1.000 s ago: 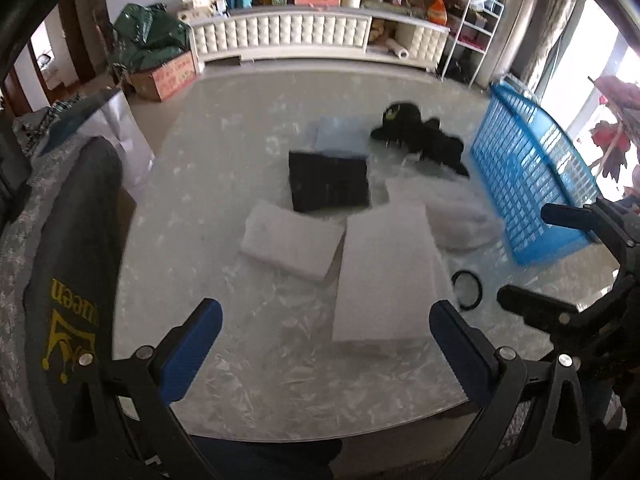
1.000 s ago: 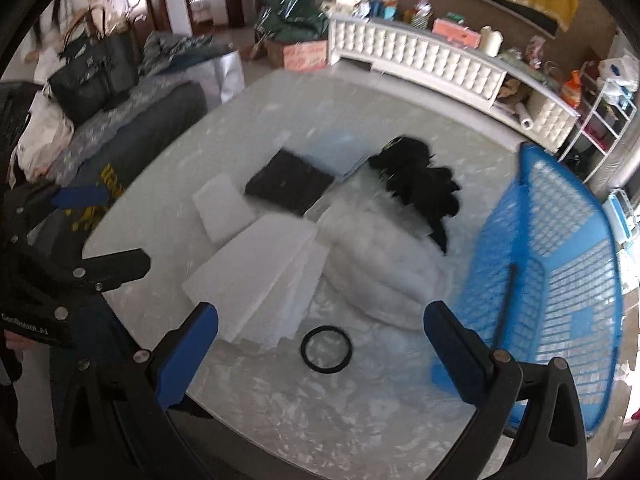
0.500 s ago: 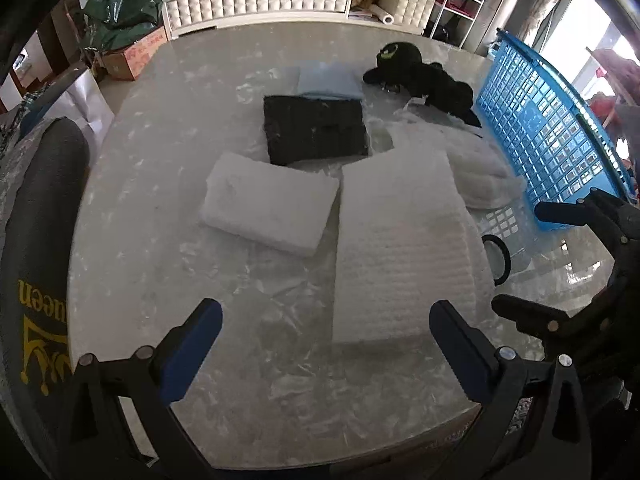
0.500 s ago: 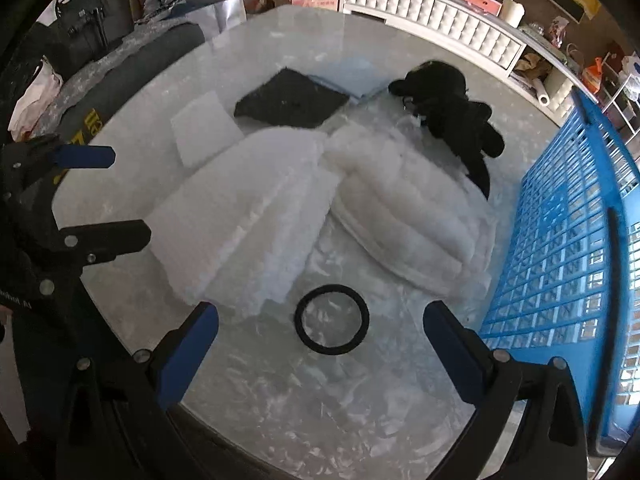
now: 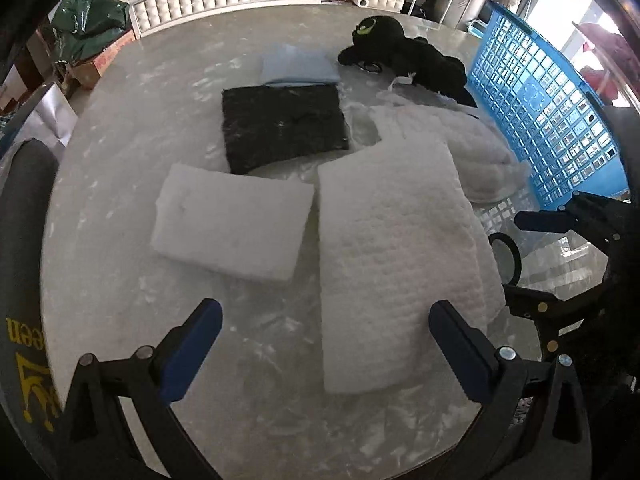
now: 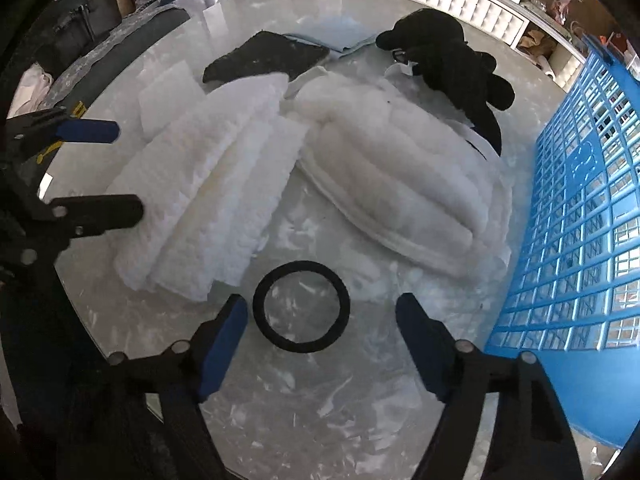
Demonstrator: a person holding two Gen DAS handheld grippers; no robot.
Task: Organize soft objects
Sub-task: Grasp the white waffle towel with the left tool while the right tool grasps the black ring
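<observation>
Landmark for all positions: the blue basket [image 6: 580, 208], lying on its side at the right edge of the round marble table [image 5: 120, 168].

Quilted white pad [image 6: 400, 184]: largest soft item, just beside the basket's mesh wall and possibly touching it. Puffy, ribbed, probably light and floppy; a pinch on its bound edge should hold better than one on the bulging middle.

Long white fleece sheet [image 5: 392, 248]: next out from the basket, folded in layers, its far edge against the quilted pad. Judged limp; likely to drape and unfold if lifted by one corner, so the two claws would best take opposite ends.

Black plush toy [image 5: 404, 52]: near the basket's far end, partly overlapping the quilted pad. Soft and compressible; the body is the obvious grip.

Black pad [image 5: 284, 124], white foam block [image 5: 232, 220] and pale blue cloth [image 5: 298, 68]: well apart from the basket, beyond the fleece. The foam looks springy and light.

Black ring [image 6: 301, 306]: smallest item, flat on the marble near the basket, just beside the fleece edge. Thin and low; probably hard to pinch flat, so one pad inside the ring and one outside seems best.

Right gripper [image 6: 322, 316]: jaws closing, the ring's near arc between the pads, no contact visible. Left gripper [image 5: 326, 340]: spread wide above the fleece's near end, holding nothing.
</observation>
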